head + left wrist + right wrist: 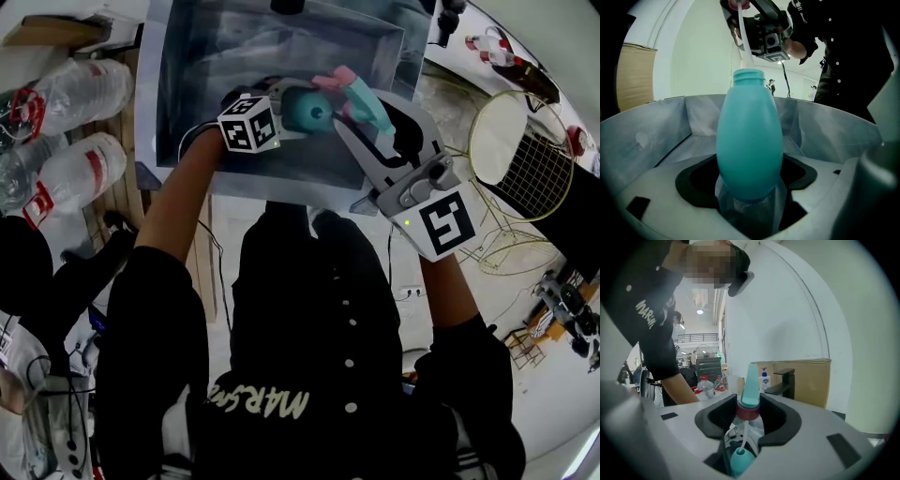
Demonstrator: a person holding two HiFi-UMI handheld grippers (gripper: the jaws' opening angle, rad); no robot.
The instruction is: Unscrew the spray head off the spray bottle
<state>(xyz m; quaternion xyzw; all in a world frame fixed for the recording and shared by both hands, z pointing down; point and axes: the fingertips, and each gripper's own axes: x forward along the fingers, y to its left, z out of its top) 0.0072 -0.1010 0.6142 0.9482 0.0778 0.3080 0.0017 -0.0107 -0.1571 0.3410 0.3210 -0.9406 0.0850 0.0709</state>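
Left gripper (750,206) was clamped on the bottle (749,150) near its base, holding it over the grey tub (187,75), threaded neck bare. Right gripper (749,416) was clenched on the spray head (751,385) at its pink collar, head off the neck and above it. Tube (743,40) hung from the head, tip at the bottle mouth

Person wears a black short-sleeved top (281,309) with a row of small white buttons (349,362) down the front and pale lettering (258,403) across the chest. Black cap (740,273). Left gripper (298,111) and right gripper (361,105) have grey plastic bodies, black-lined at the jaws. Each carries a white cube with black square markers, left cube (249,123) and right cube (448,223). Small green light (409,223) beside the right one.
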